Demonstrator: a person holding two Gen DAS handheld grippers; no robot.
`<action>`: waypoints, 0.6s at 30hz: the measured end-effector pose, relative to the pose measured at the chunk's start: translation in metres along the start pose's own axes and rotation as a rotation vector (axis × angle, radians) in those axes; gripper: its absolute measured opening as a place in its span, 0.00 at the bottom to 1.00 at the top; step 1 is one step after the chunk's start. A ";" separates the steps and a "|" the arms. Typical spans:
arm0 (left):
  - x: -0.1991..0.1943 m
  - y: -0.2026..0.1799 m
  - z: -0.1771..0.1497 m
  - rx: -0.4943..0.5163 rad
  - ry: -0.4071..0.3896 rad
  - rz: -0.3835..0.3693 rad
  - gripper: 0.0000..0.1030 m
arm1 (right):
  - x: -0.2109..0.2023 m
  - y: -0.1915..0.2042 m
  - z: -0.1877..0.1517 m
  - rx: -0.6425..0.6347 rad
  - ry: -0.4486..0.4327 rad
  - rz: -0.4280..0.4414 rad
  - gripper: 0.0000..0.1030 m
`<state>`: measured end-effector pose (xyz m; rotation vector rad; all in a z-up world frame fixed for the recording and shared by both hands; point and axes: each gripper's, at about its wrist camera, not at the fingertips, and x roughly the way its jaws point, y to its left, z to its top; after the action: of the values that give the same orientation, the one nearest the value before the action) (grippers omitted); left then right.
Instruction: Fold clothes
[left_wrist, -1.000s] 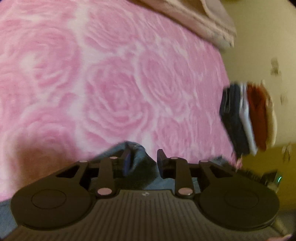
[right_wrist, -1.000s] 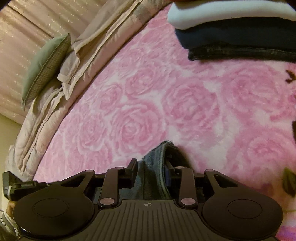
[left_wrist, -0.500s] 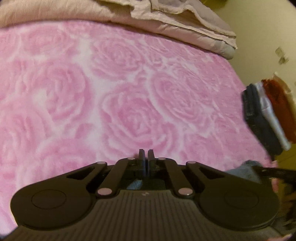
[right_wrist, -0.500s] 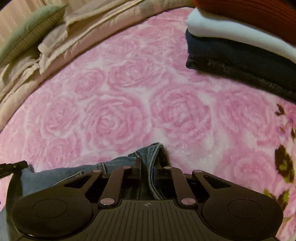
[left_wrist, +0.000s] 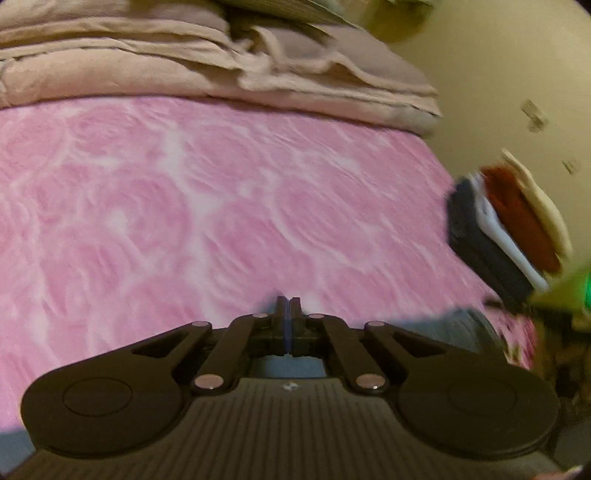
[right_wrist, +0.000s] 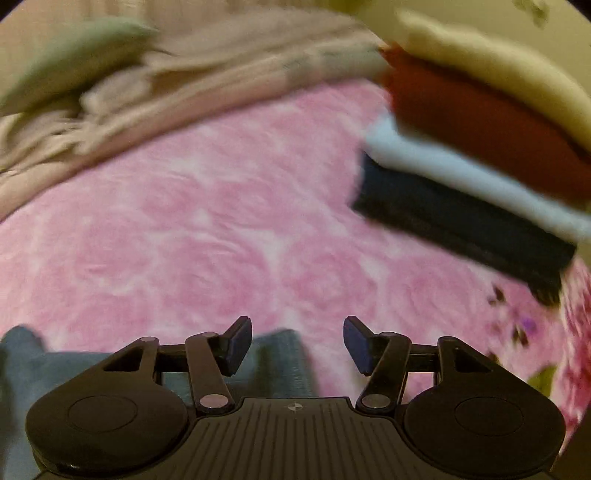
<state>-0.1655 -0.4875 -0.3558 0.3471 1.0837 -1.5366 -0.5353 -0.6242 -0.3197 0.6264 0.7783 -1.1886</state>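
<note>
Blue jeans (right_wrist: 284, 354) lie on the pink rose blanket (right_wrist: 184, 240), just under my right gripper (right_wrist: 297, 332). That gripper is open, its fingers apart above the denim fold and holding nothing. In the left wrist view my left gripper (left_wrist: 289, 308) is shut, with denim (left_wrist: 288, 363) showing right below its closed fingers and more jeans (left_wrist: 458, 325) off to the right. The pinch itself is hidden between the pads. Both views are motion-blurred.
A stack of folded clothes (right_wrist: 461, 177), dark, white, red and cream, sits on the blanket at the right, also the stack (left_wrist: 498, 229) by the yellow wall. A beige duvet (left_wrist: 184, 62) and a green pillow (right_wrist: 74, 51) line the far edge.
The left gripper went from open around the denim fold to shut. The right gripper closed on the jeans, then opened and let them go. Both views tilted upward toward the duvet.
</note>
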 end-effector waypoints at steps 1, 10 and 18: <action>-0.001 -0.003 -0.004 0.012 0.006 -0.009 0.00 | -0.005 0.007 -0.003 -0.025 -0.010 0.036 0.57; 0.045 0.036 -0.022 -0.010 -0.063 0.073 0.01 | 0.023 0.027 -0.058 -0.185 -0.010 0.122 0.54; -0.060 0.054 -0.087 -0.057 -0.074 0.156 0.00 | -0.043 0.040 -0.062 -0.035 -0.054 0.109 0.53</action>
<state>-0.1295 -0.3780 -0.3814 0.3255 1.0166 -1.3671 -0.5162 -0.5404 -0.3213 0.5988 0.7091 -1.0856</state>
